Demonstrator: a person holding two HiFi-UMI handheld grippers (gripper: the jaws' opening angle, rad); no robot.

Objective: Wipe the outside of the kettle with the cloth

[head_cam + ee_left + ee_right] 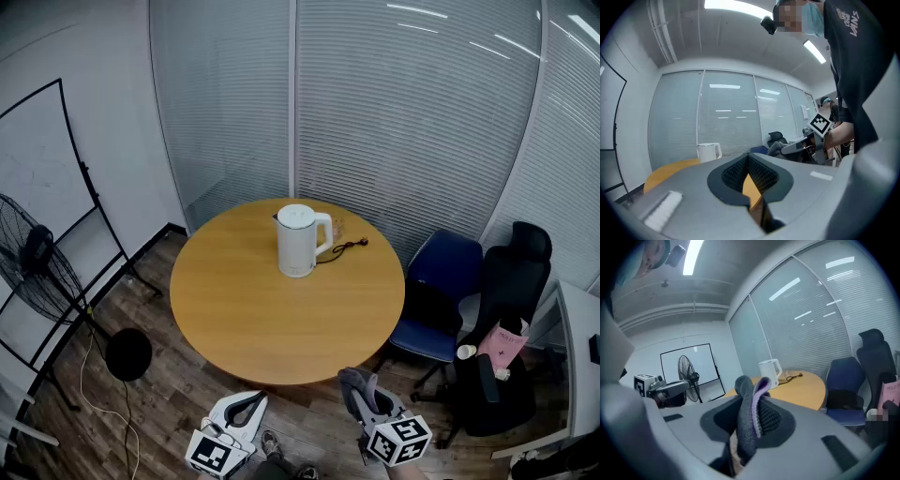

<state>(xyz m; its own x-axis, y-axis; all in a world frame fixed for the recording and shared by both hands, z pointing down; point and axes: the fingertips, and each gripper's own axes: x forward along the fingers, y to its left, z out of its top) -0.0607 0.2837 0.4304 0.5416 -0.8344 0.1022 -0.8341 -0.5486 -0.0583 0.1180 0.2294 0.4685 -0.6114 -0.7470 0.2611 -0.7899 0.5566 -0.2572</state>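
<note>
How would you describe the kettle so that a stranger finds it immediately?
Find the round wooden table in the room's middle. The kettle stands upright toward its far side. It is white and tall, unlike the thin dark cord lying beside it.

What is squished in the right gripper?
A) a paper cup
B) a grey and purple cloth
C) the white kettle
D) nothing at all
B: the right gripper is shut on a folded grey and purple cloth, while the white kettle stands by itself on the round table.
</note>
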